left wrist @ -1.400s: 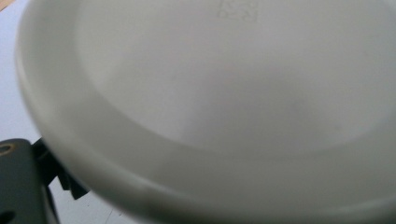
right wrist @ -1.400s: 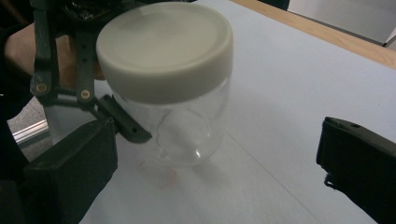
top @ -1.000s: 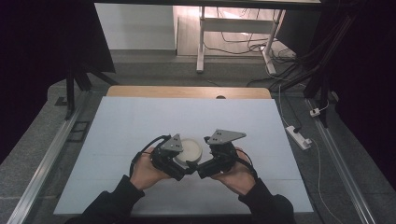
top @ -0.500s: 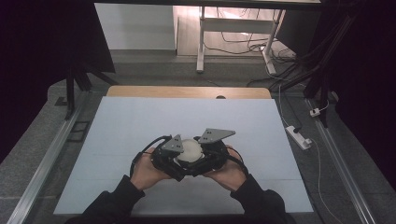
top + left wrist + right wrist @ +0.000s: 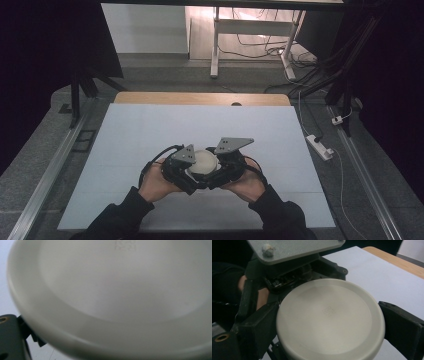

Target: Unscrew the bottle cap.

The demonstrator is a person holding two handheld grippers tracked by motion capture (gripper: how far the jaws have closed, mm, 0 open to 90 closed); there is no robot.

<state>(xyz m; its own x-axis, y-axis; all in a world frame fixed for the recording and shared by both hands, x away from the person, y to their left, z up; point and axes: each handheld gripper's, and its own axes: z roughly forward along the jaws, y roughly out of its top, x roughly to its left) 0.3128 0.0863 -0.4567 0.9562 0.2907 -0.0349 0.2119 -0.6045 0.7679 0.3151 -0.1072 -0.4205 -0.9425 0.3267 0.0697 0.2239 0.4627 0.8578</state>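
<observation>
A round white disc hangs just above the white table, held between both hand-held grippers. My left gripper comes in from the left and my right gripper from the right, their bodies nearly touching. In the right gripper view the disc sits flat between my two black jaws, which press on its rim; the left gripper and its grey plate lie just beyond. In the left gripper view the disc is very close and blurred, with one toothed finger against its rim.
A wooden strip borders the table's far edge. A white power strip lies on the floor at the right, a metal rail runs along the left, and a white stand with cables is at the back.
The right gripper has moved left and closed in on the disc held by the left gripper. Both hands now sit close together, slightly nearer the table's front.
</observation>
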